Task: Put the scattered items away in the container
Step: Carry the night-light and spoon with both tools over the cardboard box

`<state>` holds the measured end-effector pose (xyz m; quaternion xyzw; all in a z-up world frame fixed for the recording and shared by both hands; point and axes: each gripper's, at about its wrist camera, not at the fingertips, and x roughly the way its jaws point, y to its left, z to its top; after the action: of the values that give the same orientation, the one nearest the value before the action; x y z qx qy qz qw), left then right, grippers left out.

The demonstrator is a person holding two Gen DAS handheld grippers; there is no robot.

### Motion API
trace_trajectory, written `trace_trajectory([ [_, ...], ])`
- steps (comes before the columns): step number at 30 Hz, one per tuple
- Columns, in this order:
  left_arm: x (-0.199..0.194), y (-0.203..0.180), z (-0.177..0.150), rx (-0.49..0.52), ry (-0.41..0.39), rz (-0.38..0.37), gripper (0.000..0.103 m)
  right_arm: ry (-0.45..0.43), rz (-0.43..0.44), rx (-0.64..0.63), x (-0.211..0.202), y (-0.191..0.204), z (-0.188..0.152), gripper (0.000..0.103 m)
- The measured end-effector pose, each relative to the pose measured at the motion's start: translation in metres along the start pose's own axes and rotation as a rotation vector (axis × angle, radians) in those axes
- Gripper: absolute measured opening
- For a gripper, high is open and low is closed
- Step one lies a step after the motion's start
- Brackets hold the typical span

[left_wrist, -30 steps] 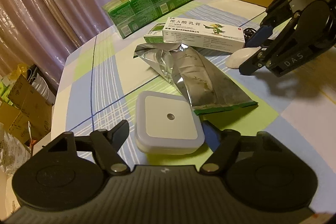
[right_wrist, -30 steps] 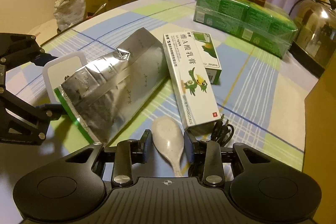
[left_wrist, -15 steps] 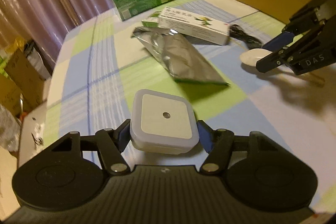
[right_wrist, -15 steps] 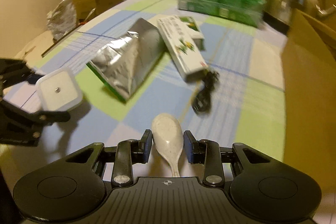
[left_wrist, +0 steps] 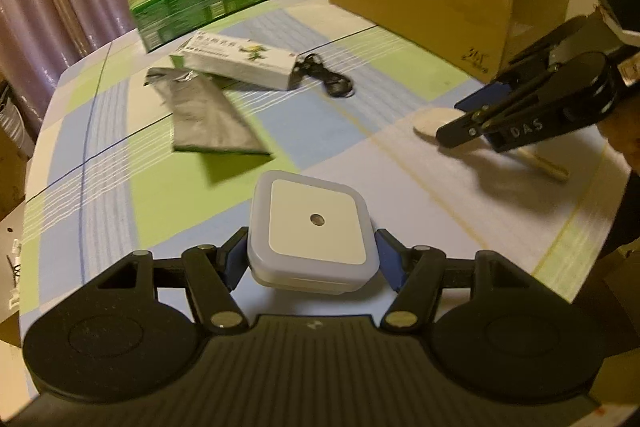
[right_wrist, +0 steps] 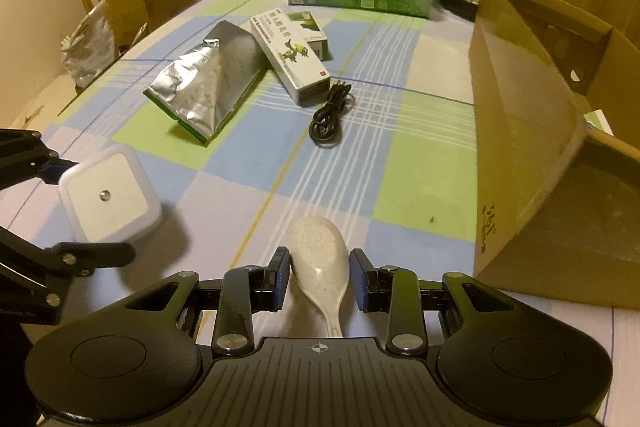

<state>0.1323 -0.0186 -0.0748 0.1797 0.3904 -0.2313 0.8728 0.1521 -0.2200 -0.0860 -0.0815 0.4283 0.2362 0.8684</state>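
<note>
Carrying toward the cardboard box (right_wrist: pixel 520 131) at the table's (right_wrist: pixel 420 155) right edge: left tool (left_wrist: pixel 310 259) clamped on the night light (left_wrist: pixel 314 227), right tool (right_wrist: pixel 319 281) clamped on the spoon (right_wrist: pixel 318 247), both held clear of the table; next, over the rim and release.

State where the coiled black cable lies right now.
In the right wrist view, the coiled black cable lies centre on the checked tablecloth, just beyond the white ointment box's near end.

left gripper (left_wrist: pixel 312 259): clamped, tilted down | right gripper (right_wrist: pixel 319 281): clamped, tilted down
</note>
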Motion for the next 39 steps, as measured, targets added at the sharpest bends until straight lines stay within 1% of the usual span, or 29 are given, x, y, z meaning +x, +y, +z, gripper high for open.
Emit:
trace_trajectory([
  [11, -0.007, -0.014, 0.017, -0.038, -0.022, -0.011, 0.062, -0.076, 0.001, 0.003, -0.032, -0.001, 0.013, 0.030],
  [18, -0.018, -0.021, 0.034, -0.051, -0.056, -0.004, 0.062, -0.146, -0.012, 0.011, -0.061, -0.007, 0.025, 0.030],
  [32, -0.043, -0.049, 0.073, 0.006, -0.128, -0.014, 0.062, -0.262, -0.073, 0.062, -0.121, -0.040, 0.035, 0.030],
  [39, -0.048, -0.066, 0.096, 0.045, -0.159, -0.032, 0.062, -0.306, -0.109, 0.114, -0.146, -0.070, 0.044, 0.030],
])
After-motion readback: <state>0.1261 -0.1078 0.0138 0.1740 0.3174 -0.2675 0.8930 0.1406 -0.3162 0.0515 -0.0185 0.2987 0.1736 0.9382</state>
